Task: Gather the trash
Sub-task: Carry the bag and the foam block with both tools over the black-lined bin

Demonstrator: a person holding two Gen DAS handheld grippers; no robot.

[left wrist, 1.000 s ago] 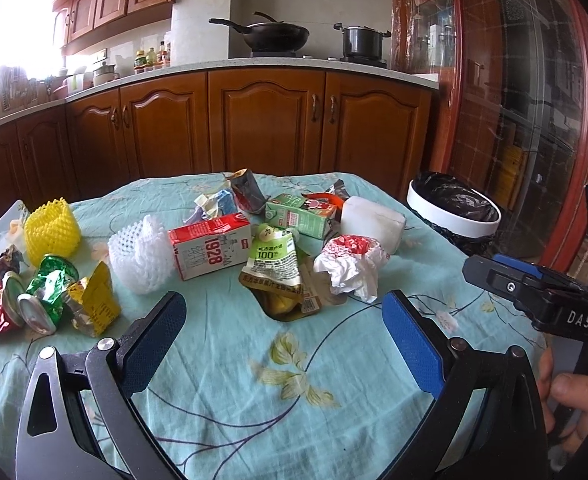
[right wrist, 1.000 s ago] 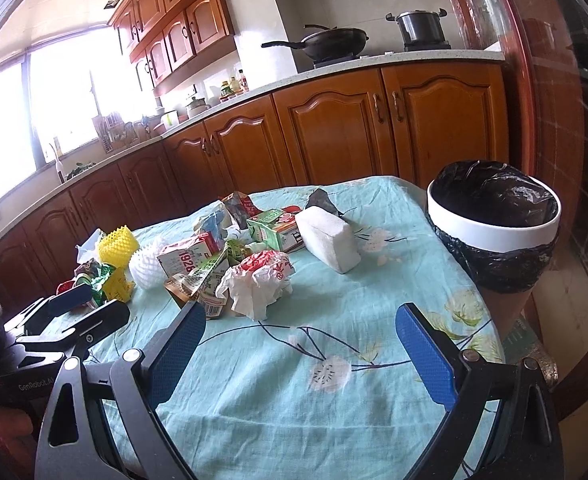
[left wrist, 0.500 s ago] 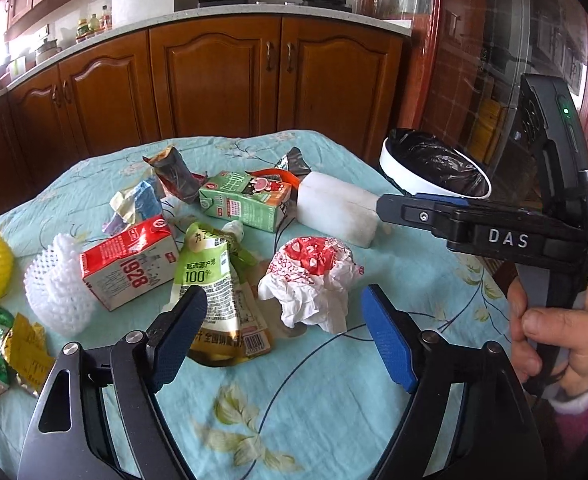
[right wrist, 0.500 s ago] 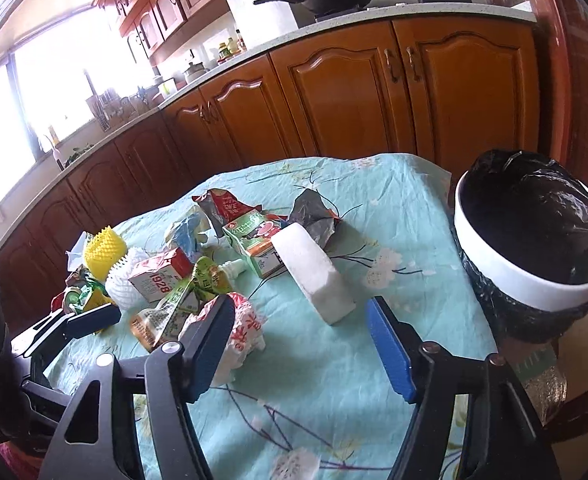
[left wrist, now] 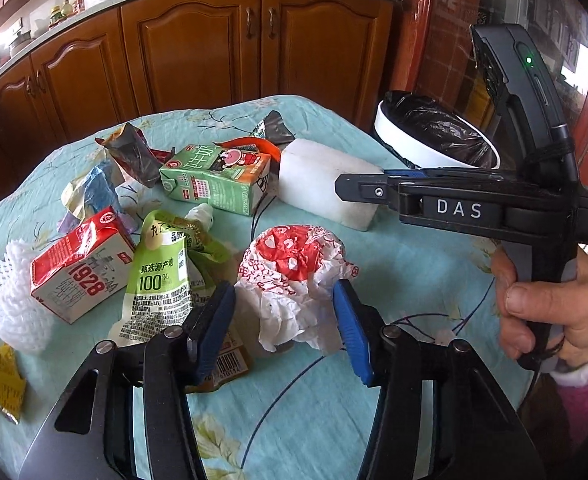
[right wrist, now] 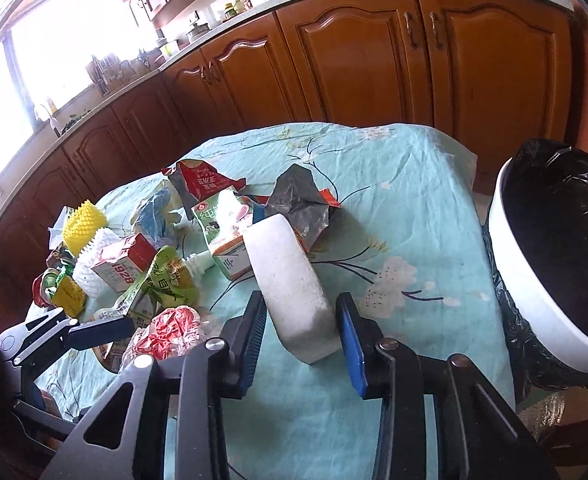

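Trash lies on a round table with a teal flowered cloth (left wrist: 302,408). My left gripper (left wrist: 283,312) straddles a crumpled red-and-white paper wrapper (left wrist: 294,264); its blue pads touch the wrapper's sides. My right gripper (right wrist: 300,330) straddles the near end of a white foam block (right wrist: 289,276), pads close against it. The block also shows in the left wrist view (left wrist: 326,188). A white bin with a black bag (right wrist: 554,264) stands at the table's right edge; it also shows in the left wrist view (left wrist: 434,136).
Around them lie a green drink carton (left wrist: 217,182), a red-and-white 1928 carton (left wrist: 81,268), a green juice pouch (left wrist: 165,276), white foam netting (left wrist: 9,304), yellow netting (right wrist: 83,226) and foil wrappers (left wrist: 133,154). Wooden kitchen cabinets (right wrist: 374,60) stand behind the table.
Both grippers moved forward and down and narrowed: the left one closed in around the paper wrapper, the right one around the foam block.
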